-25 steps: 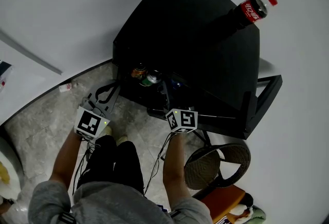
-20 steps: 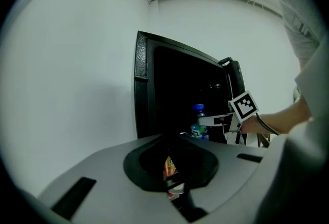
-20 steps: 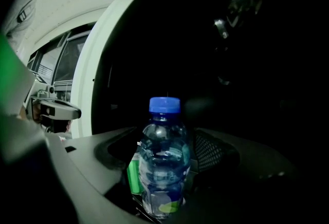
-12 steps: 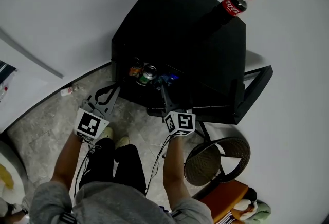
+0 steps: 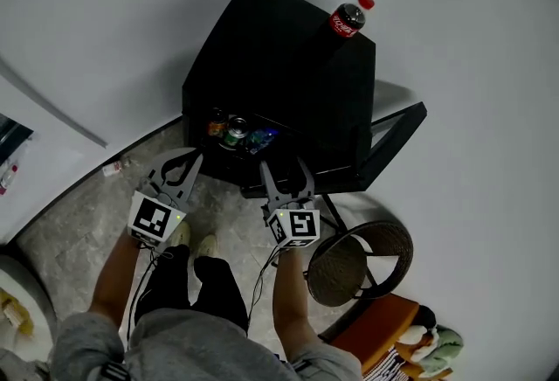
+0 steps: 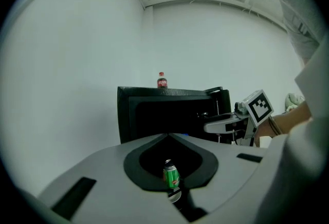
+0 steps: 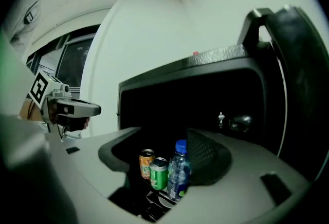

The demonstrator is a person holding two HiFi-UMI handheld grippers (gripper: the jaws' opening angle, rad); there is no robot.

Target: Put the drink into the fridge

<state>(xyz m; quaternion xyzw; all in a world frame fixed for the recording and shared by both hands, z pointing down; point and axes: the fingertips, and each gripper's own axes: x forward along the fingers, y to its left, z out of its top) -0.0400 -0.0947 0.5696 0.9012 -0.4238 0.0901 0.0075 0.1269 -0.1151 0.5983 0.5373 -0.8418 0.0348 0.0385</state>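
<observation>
White walls and a grey stone floor are surrounding a black fridge in the head view, its door hanging open on the right. The cola bottle is standing upright on the fridge top, ahead of both grippers and well apart from them. An orange can, a green can and a water bottle are sitting inside the fridge, just beyond the gripper tips. The left gripper is pointing at the fridge's left edge with its tips together. The right gripper is pointing into the opening with its jaws apart. A round chair is standing to the right of the right gripper.

Seen from the left gripper view, its jaws are meeting at the tips and gripping nothing. The green can is showing through the hollow between them, farther off. The cola bottle is standing ahead and above, and the right gripper is off to the right.

Seen from the right gripper view, its jaws are standing apart, having just been closing a little, with nothing gripped. Both cans and the water bottle are showing in the gap, deeper inside the fridge. The left gripper is hovering off to the left.
</observation>
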